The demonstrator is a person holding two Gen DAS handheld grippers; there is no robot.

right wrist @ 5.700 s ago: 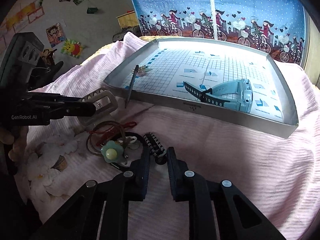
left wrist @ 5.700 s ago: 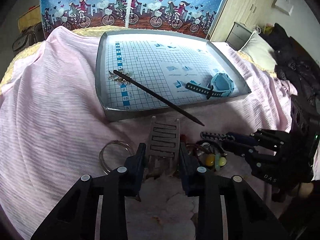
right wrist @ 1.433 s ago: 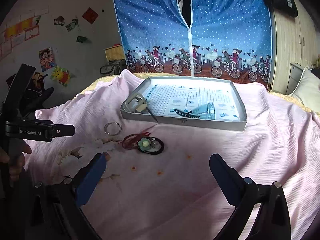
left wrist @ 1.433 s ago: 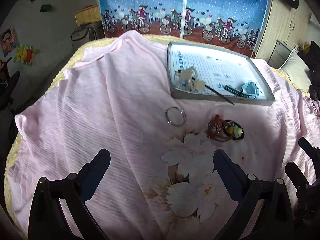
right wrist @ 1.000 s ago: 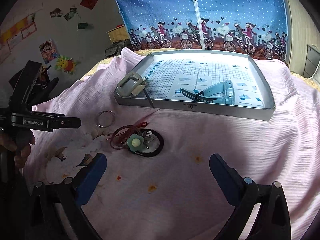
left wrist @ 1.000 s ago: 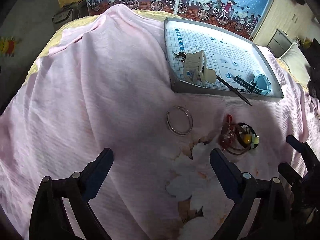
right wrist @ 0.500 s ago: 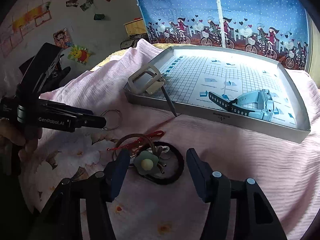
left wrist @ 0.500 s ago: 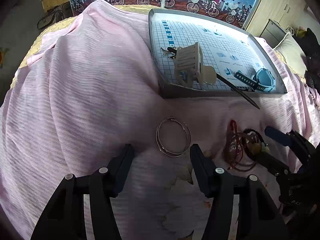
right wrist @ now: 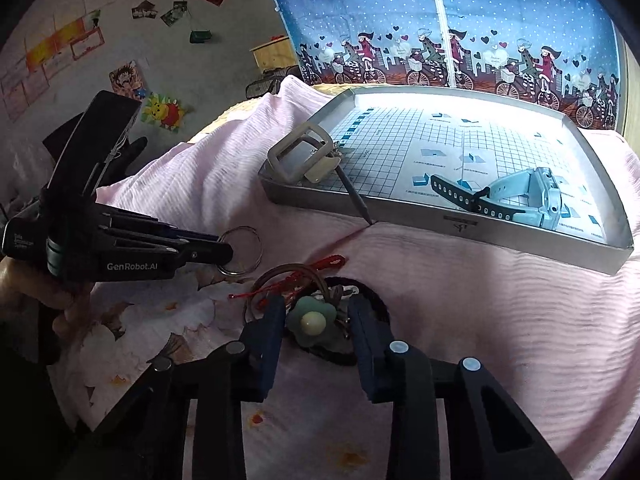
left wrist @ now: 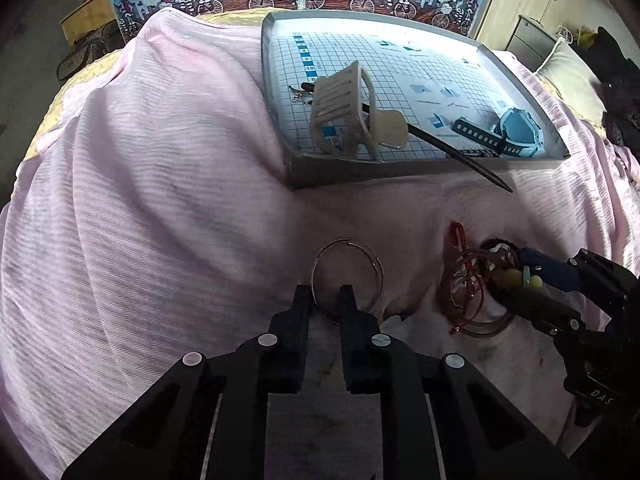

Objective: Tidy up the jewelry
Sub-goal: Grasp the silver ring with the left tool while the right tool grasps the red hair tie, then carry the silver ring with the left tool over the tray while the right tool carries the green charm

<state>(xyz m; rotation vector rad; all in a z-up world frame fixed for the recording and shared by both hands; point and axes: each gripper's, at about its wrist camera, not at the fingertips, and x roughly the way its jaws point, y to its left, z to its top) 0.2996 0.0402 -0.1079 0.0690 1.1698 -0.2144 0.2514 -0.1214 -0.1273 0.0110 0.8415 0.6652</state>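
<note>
A thin silver bangle (left wrist: 347, 270) lies on the pink cloth. My left gripper (left wrist: 325, 300) has its fingers nearly together on the bangle's near rim; the right wrist view shows the left gripper (right wrist: 226, 246) pinching the bangle (right wrist: 244, 250) at its left edge. My right gripper (right wrist: 316, 320) is open, its fingers on either side of a green flower hair tie (right wrist: 312, 322) on a heap of red cord and brown bands (right wrist: 304, 270). The grey tray (left wrist: 360, 172) holds a beige hair claw (left wrist: 344, 108), a black hair stick (left wrist: 452, 148) and a blue watch (left wrist: 516, 132).
The hair stick (right wrist: 354, 192) sticks out over the tray's (right wrist: 480, 220) near rim. Small earrings (left wrist: 298, 94) lie by the claw. A hand (right wrist: 60, 308) holds the left gripper. A blue bicycle-print fabric wardrobe (right wrist: 440, 20) stands behind the bed, a pillow (left wrist: 568, 76) at right.
The hair claw, earlier held in my left gripper, now sits in the tray. Both grippers came down from wide open and narrowed: the left onto the bangle, the right around the flower tie.
</note>
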